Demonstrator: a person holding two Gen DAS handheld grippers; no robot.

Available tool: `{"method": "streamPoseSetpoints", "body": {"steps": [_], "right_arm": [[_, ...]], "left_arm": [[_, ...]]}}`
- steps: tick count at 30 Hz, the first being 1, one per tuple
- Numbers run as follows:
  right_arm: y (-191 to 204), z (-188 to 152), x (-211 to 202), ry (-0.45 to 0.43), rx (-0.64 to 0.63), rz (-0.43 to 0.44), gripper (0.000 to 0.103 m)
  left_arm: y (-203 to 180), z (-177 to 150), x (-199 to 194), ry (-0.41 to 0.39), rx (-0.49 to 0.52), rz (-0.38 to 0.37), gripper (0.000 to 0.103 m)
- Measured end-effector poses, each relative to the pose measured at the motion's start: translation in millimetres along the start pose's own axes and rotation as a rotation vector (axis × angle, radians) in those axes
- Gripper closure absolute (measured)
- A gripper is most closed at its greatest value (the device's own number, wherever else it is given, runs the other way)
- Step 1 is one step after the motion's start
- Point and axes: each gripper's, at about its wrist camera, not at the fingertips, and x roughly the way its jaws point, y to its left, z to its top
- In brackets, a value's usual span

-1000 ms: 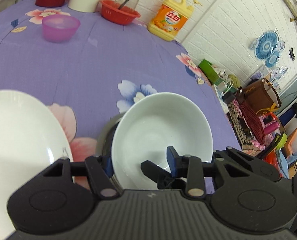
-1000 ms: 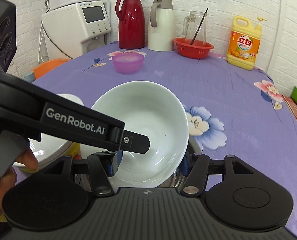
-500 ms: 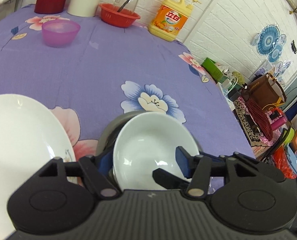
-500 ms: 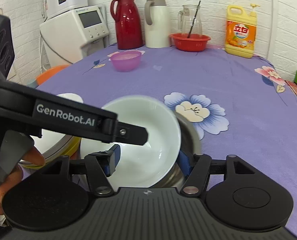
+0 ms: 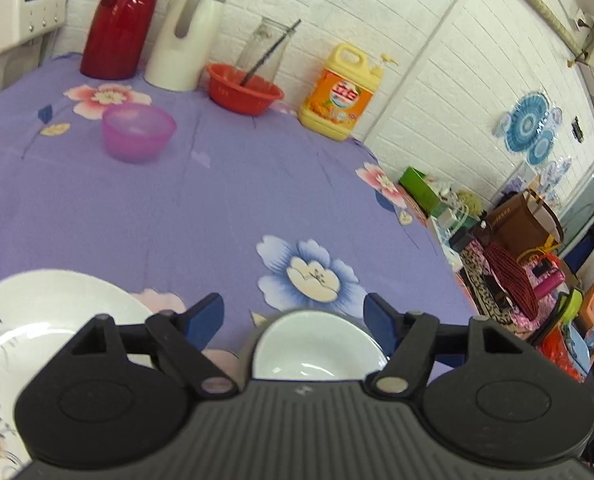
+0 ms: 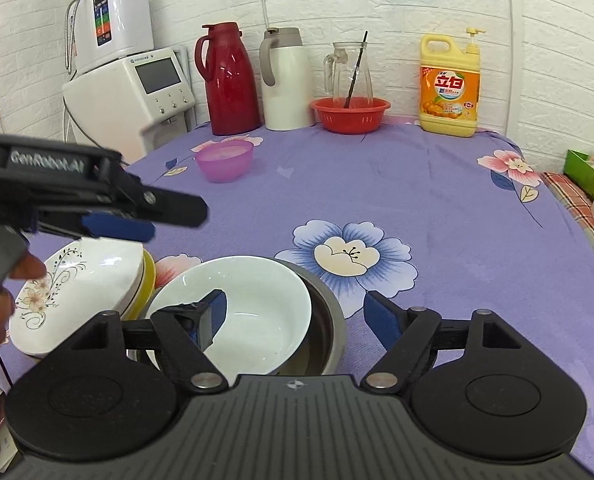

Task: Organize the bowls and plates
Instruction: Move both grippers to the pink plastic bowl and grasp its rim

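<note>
Now both my left hand-held gripper (image 5: 295, 314) and right hand-held gripper (image 6: 297, 312) have just been opening, empty, with the white bowl (image 6: 257, 308) resting in the metal bowl (image 6: 329, 320).

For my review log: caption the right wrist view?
Open right claw over white bowl nested in steel bowl.

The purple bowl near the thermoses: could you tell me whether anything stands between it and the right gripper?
Yes. The white bowl, resting tilted in a metal bowl, sits directly below the open right gripper. Beyond them only bare purple tablecloth leads to the purple bowl.
</note>
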Motion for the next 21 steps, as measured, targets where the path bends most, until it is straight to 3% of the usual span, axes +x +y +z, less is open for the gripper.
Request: {"method": "streamPoseSetpoints", "body": {"steps": [10,21], "right_arm": [[9.9,12.1,5.8,0.007,-0.035,0.015,0.0],[26.6,55.2,43.7,0.028,-0.088,0.06,0.0]], "left_arm": [[52.8,22.7,-16.8,-0.047,-0.069,0.086,0.031],[128.7,65.8,-23.6,-0.056,-0.084,0.216,0.031]]}}
